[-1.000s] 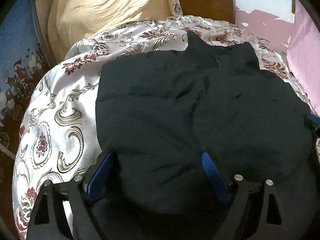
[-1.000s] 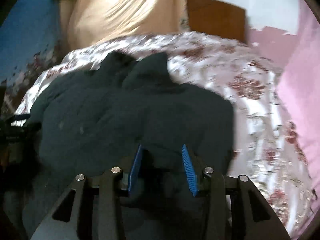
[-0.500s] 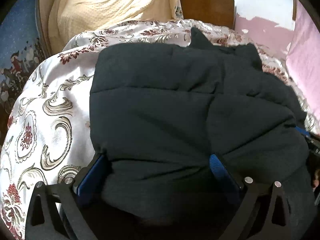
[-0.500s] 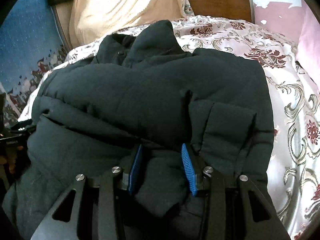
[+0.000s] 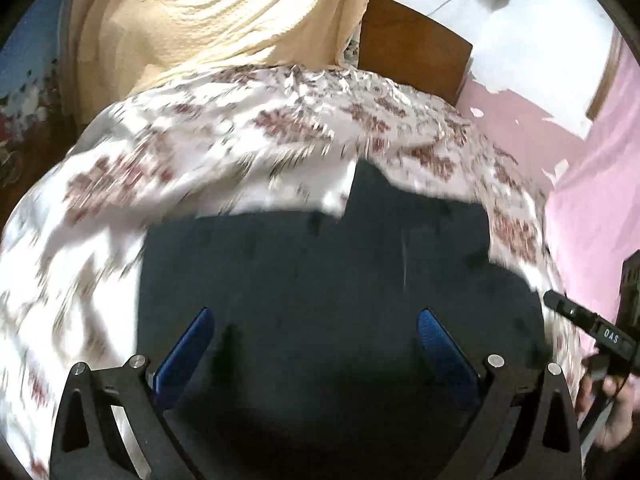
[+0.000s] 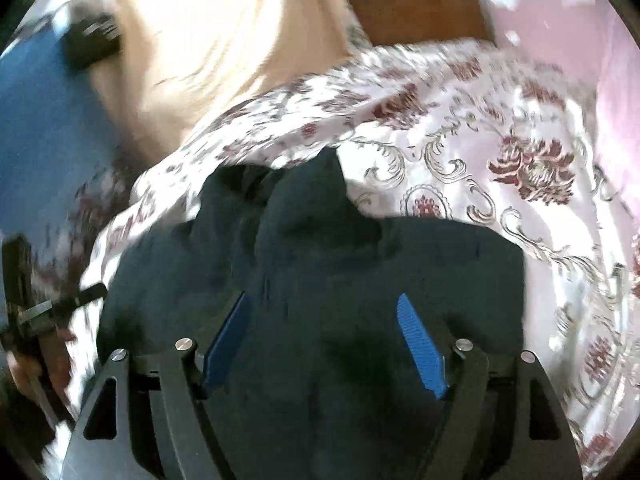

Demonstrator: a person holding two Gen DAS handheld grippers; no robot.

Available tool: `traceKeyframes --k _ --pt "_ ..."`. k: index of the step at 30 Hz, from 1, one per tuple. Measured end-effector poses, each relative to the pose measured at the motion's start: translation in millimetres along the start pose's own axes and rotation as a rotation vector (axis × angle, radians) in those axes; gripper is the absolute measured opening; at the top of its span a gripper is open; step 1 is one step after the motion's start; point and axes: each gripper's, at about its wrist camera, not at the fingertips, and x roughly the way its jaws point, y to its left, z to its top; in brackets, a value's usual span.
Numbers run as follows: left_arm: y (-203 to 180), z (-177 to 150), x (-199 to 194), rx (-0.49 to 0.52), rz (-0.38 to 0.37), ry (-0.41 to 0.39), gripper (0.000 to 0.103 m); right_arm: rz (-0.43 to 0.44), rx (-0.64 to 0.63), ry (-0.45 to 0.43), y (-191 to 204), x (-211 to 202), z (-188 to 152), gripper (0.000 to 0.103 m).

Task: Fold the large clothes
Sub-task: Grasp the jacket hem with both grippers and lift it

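Observation:
A dark navy padded jacket (image 5: 328,280) lies folded on a floral satin bedspread (image 5: 224,152), its collar pointing toward the headboard. My left gripper (image 5: 316,336) is open above the jacket's near edge, its blue pads wide apart and holding nothing. In the right wrist view the same jacket (image 6: 320,264) lies under my right gripper (image 6: 324,328), which is open and empty too. The bedspread (image 6: 500,168) spreads to the right of it. Both views are motion-blurred.
A cream knitted blanket (image 5: 216,20) hangs over the headboard, with a brown wooden board (image 5: 412,56) beside it. Pink fabric (image 5: 600,208) borders the bed's right side. The right gripper's body and hand show at the right edge (image 5: 592,328). A blue wall hanging (image 6: 44,128) is on the left.
My right gripper opened and let go of the jacket fold. Both grippers pulled back and up from the jacket, which now lies flatter. My left gripper stayed open.

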Motion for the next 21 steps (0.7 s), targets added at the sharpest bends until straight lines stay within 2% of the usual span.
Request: traceKeyframes --k 3,7,9,11,12,13,15,18,21 --pt "-18.5 45.5 39.4 -0.026 0.021 -0.001 0.103 0.01 0.13 0.01 -0.3 31.7 38.3 0.072" --pt "-36.2 70.2 79.9 -0.034 0.076 -0.018 0.099 0.018 0.215 -0.014 8.7 75.5 75.7 0.068" --pt "-36.1 71.8 95.3 -0.069 0.055 -0.017 0.081 0.006 0.211 -0.016 17.2 97.7 84.4 0.059" --pt "-36.3 73.0 115.7 -0.092 0.024 0.031 0.046 0.008 0.21 0.003 21.6 115.2 85.2 0.049" --pt "-37.9 71.0 126.6 -0.086 0.025 0.069 0.035 -0.003 0.204 0.007 23.1 121.2 83.4 0.035" --pt "-39.7 68.6 130.7 -0.072 -0.002 0.079 0.011 -0.027 0.19 0.003 24.3 124.0 81.2 0.021" --pt "-40.6 63.4 121.9 -0.053 0.006 0.045 0.01 -0.031 0.176 -0.014 24.4 119.1 77.3 0.017" --pt "-36.3 56.4 86.5 -0.081 -0.034 -0.02 0.009 0.012 0.171 -0.071 19.3 90.9 69.2 0.013" --pt "-42.0 46.4 37.9 -0.015 -0.04 -0.097 0.009 0.048 0.134 -0.126 17.4 51.4 59.9 0.012"
